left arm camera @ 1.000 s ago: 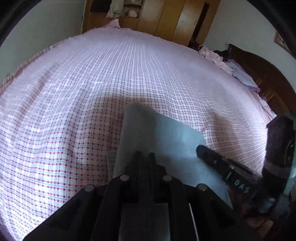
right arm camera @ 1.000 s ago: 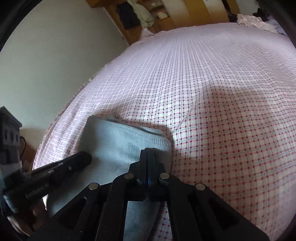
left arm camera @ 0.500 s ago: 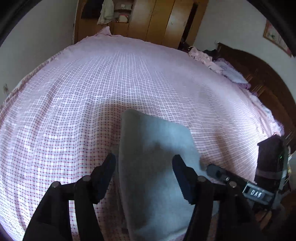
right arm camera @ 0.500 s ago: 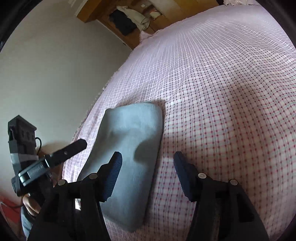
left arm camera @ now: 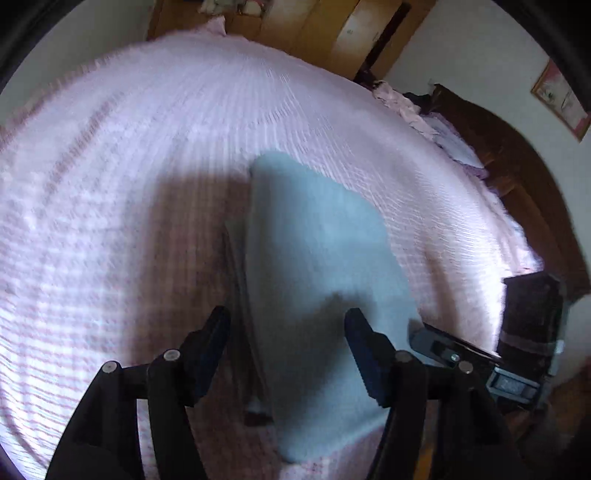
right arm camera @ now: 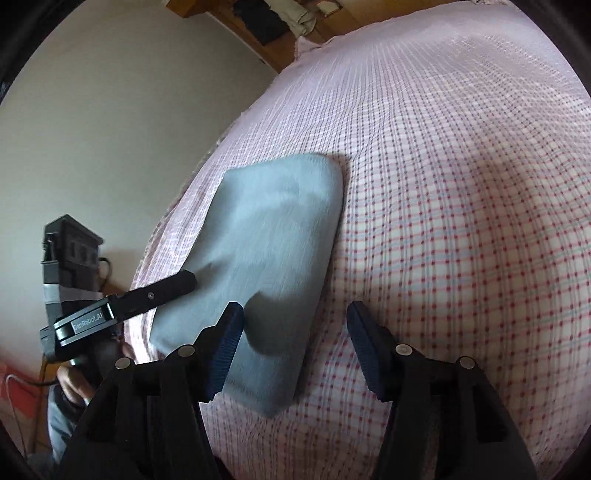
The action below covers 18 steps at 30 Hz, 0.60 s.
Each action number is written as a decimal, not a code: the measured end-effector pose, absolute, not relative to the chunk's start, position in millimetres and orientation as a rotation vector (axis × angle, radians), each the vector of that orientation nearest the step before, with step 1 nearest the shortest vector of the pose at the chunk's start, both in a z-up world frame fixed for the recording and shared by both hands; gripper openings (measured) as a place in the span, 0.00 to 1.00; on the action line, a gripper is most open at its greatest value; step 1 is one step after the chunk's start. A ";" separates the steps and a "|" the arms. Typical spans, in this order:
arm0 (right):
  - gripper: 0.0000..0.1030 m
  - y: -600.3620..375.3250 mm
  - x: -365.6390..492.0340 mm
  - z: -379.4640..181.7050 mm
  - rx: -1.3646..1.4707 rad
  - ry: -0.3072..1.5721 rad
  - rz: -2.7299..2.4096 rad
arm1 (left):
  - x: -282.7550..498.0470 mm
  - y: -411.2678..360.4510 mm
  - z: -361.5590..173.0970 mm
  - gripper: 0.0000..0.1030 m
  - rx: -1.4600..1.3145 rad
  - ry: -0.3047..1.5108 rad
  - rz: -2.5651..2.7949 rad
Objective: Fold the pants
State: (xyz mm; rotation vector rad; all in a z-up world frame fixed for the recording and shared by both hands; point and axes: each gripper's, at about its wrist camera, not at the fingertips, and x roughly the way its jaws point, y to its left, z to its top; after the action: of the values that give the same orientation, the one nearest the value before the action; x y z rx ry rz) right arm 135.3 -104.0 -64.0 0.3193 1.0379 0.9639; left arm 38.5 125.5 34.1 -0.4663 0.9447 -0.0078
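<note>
The pants [left arm camera: 317, 266] lie folded into a compact grey-blue rectangle on the bed [left arm camera: 110, 184], close to its near edge, resting flat on the pink checked bedspread. In the left wrist view, which is blurred, the left claw [left arm camera: 288, 347] hangs above the near end of the pants with its 2 fingers spread wide apart and nothing between them. The right claw [left arm camera: 454, 350] shows at 4 o'clock, its tip just beside the right edge of the pants; whether it touches the cloth I cannot tell.

In the right wrist view the pants [right arm camera: 266, 266] sit at 10 o'clock from the right claw [right arm camera: 295, 343], whose fingers are also released and wide, the left finger [right arm camera: 225, 350] over the near right corner of the fold and the right one over bare bedspread [right arm camera: 461, 221]. The left claw [right arm camera: 147, 299] reaches in from 9 o'clock with its tip at the left edge of the pants.

A wooden wardrobe [left arm camera: 314, 33] stands beyond the far end of the bed, and a dark headboard [left arm camera: 517, 166] is at 2 o'clock.
</note>
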 end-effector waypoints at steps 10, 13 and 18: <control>0.54 -115.5 124.7 -87.7 0.411 1.028 0.968 | 29.5 135.3 9.5 1.00 -0.627 0.937 -0.099; 0.54 -121.4 124.9 -88.4 0.484 1.070 1.000 | 29.8 124.5 16.7 0.96 -0.588 0.939 -0.132; 0.54 -120.0 121.8 -99.3 0.518 1.128 1.121 | 27.2 123.6 14.9 0.78 -0.602 0.929 -0.156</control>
State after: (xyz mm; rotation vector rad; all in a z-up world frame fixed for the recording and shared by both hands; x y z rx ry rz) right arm 121.8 -120.0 -99.3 0.5184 1.1282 1.1210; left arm 27.2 123.6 14.9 -0.6022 0.9286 -0.1560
